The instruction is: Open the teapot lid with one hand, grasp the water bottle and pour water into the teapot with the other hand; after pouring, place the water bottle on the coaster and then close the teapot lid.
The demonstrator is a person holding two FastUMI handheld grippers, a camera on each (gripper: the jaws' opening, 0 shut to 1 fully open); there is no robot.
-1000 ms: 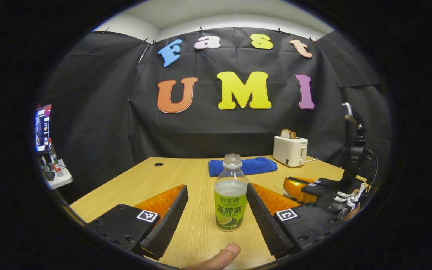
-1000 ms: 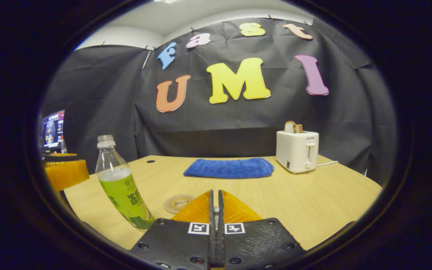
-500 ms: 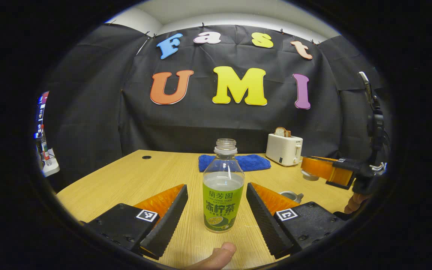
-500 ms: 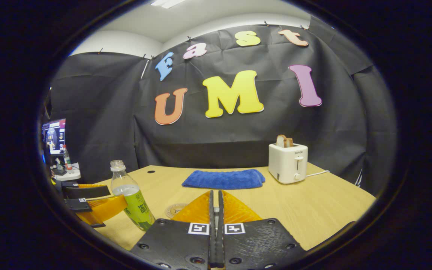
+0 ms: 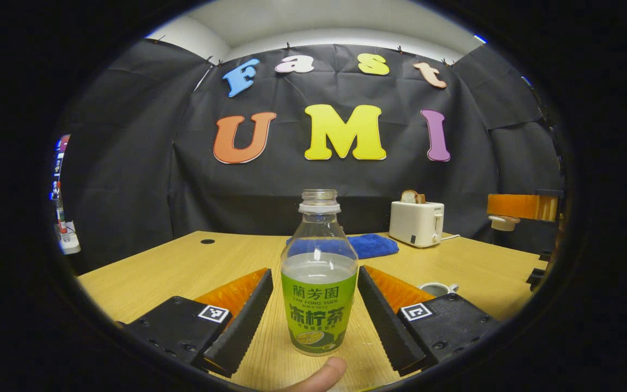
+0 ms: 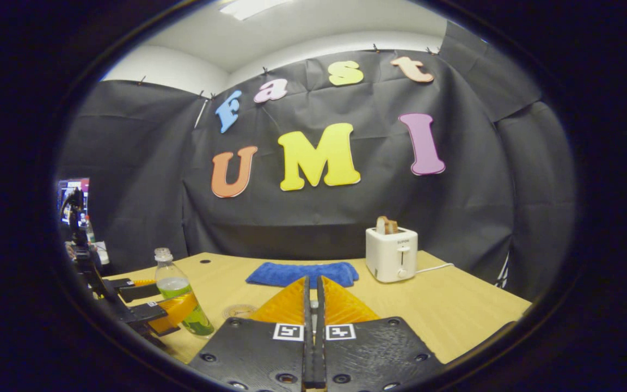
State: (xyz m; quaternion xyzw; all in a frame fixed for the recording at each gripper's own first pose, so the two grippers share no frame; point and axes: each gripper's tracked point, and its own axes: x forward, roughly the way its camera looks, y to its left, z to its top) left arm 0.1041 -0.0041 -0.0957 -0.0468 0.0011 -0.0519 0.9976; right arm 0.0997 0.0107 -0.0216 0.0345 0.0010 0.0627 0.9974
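The lid [image 5: 503, 222] is already off the teapot [image 5: 437, 289]. In the left gripper view the right tool [image 5: 520, 208] is up high at the right side, and the small pale lid hangs under its tip. It looks held there, though the grip itself is hard to see. In the right gripper view that tool's two fingers sit pressed together with almost no gap, which fits a thin knob pinched between them, but the knob cannot be made out.

The teapot stands open on the counter [image 5: 183, 267]. Just its rim peeks out behind the left tool's [image 5: 313, 313] right finger.

The water bottle [image 5: 319, 277] stands upright on the counter with no cap on. It is about half full. It stands right between the left tool's fingers, which are wide apart. The fingers are near its sides but do not press on it yet, so the bottle is not grabbed. The right gripper view shows the same thing from the side, with the bottle [image 6: 180, 294] next to the left tool [image 6: 153, 307].

The round coaster [image 6: 239, 311] lies flat on the counter, just beside the bottle, with nothing on it.

So one step looks done. Still to do, I think: close on the bottle, lift it, pour into the teapot, set the bottle on the coaster, and put the lid back.
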